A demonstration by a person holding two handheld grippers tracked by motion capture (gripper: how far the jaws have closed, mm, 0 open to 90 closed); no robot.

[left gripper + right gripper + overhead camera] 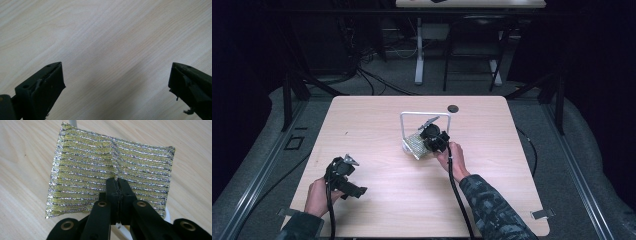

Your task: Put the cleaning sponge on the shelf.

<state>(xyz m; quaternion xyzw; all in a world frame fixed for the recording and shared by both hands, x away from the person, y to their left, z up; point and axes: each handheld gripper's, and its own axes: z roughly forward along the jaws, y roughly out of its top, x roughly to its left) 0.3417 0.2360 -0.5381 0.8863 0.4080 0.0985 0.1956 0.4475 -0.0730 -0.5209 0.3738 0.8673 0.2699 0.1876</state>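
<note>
A yellow-and-silver striped scouring pad [414, 145] [87, 170] stands on edge in the middle of the table, beside the foot of a white wire stand [424, 115]. My right gripper [427, 143] [117, 181] is shut on the pad's near edge, and the fabric creases where the jaws pinch it. A white post of the stand [73, 122] shows behind the pad's top corner. Near the table's front left, my left gripper [356, 190] [116, 80] is held low over bare wood, its jaws wide open with nothing between them.
The light wooden table [377, 125] carries a small dark round disc [453, 108] at its far edge, behind the stand. Cables trail from both grippers toward the near edge. Beyond the table are dark floor, cables and the legs of another desk [418, 60].
</note>
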